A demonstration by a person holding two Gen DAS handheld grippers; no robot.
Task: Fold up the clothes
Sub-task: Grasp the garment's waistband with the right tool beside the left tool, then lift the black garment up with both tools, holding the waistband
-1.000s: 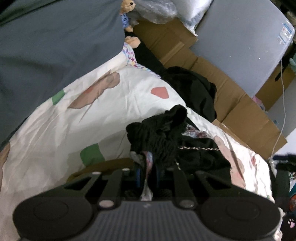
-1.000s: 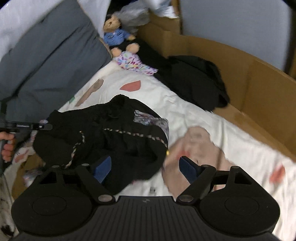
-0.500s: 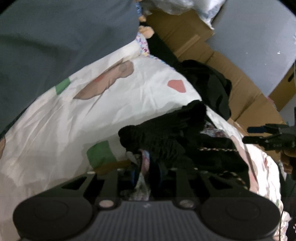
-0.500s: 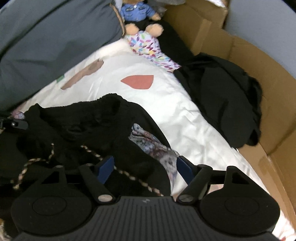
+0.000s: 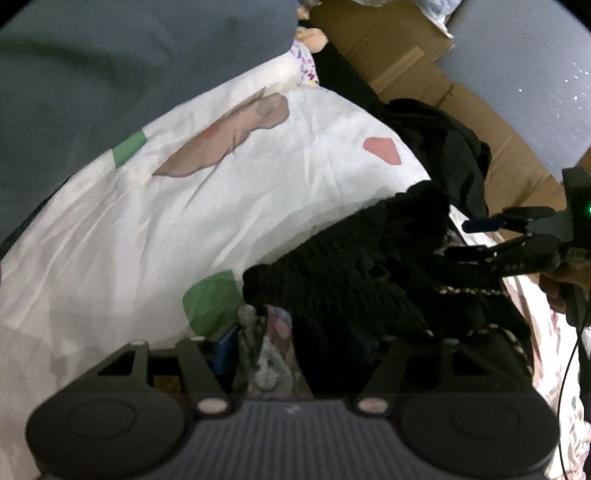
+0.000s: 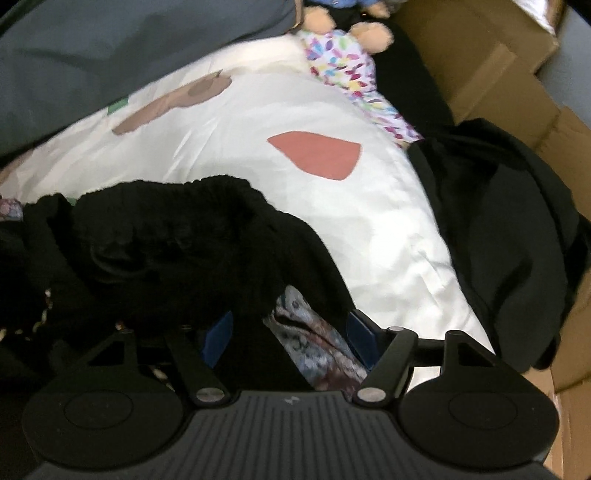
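A black knit garment (image 5: pixel 369 280) with a grey patterned lining (image 5: pixel 269 354) and braided trim lies crumpled on a white bedsheet (image 5: pixel 184 229). My left gripper (image 5: pixel 295 347) stands open low over its near edge. The lining lies loose between the fingers, and the right finger is mostly hidden under black fabric. In the right wrist view the same garment (image 6: pixel 177 251) fills the lower left. My right gripper (image 6: pixel 291 332) is open, its blue pads (image 6: pixel 218 332) on either side of the lining (image 6: pixel 317 350). The left wrist view shows the right gripper (image 5: pixel 469 238) from the side at the garment's far end.
A grey duvet (image 5: pixel 110 74) covers the bed's left. A teddy bear (image 6: pixel 332 18) and a floral cloth (image 6: pixel 347 62) lie at the head. A heap of black clothes (image 6: pixel 498 240) sits along the right edge against cardboard boxes (image 6: pixel 498 74). A hand (image 5: pixel 557 277) holds the right gripper.
My left gripper, shut on the patterned lining before, has opened its fingers. My right gripper has moved forward and down onto the garment, so that the lining now lies between its open fingers.
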